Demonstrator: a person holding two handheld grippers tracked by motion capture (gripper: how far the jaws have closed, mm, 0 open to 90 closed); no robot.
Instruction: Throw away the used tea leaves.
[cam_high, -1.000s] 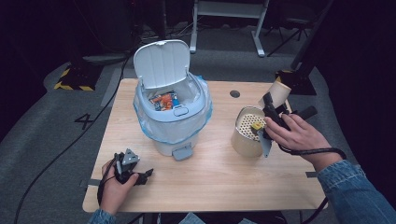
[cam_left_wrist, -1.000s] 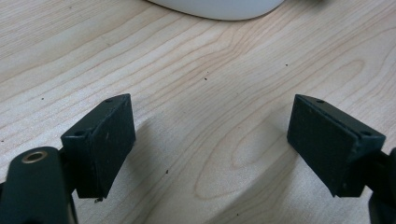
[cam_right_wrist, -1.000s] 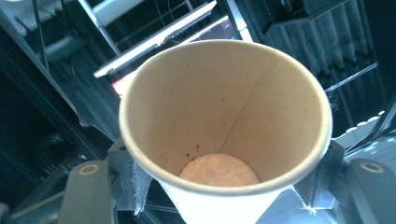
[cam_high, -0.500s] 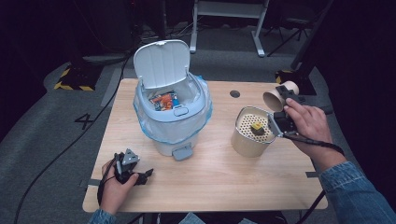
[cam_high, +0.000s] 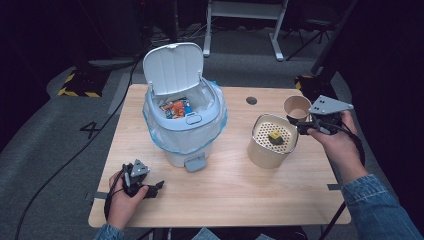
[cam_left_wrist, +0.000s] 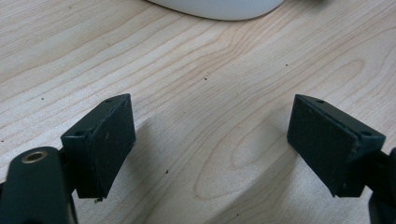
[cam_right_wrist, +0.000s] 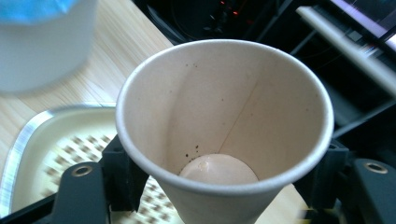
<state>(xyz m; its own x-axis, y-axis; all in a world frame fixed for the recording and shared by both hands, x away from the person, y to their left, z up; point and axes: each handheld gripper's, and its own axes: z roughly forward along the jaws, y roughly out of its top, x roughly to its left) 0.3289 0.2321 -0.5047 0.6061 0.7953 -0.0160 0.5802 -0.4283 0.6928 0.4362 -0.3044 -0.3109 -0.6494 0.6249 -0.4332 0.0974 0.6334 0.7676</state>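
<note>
A brown paper cup (cam_high: 296, 107) hangs beside the far right of a beige canister (cam_high: 265, 152), and my right gripper (cam_high: 303, 124) is shut on its lower wall. In the right gripper view the cup (cam_right_wrist: 224, 116) stands mouth up between the jaws, empty apart from a few dark specks. The canister has a perforated insert (cam_high: 274, 135) with a small yellow piece (cam_high: 274, 136) on it. My left gripper (cam_high: 155, 187) rests open on the table (cam_high: 230, 200) near its front left; its jaws (cam_left_wrist: 224, 149) are spread wide over bare wood.
A white pedal bin (cam_high: 185, 125) with a blue liner and raised lid (cam_high: 172, 67) stands mid-table, with colourful wrappers inside. Its base (cam_left_wrist: 219, 7) lies just ahead of the left gripper. A round hole (cam_high: 251, 100) is in the table's far side. Dark floor and cables surround the table.
The right hand has swung from the canister's near right side round to its far right, carrying the cup; the cup now sits mouth up. The left gripper has not moved.
</note>
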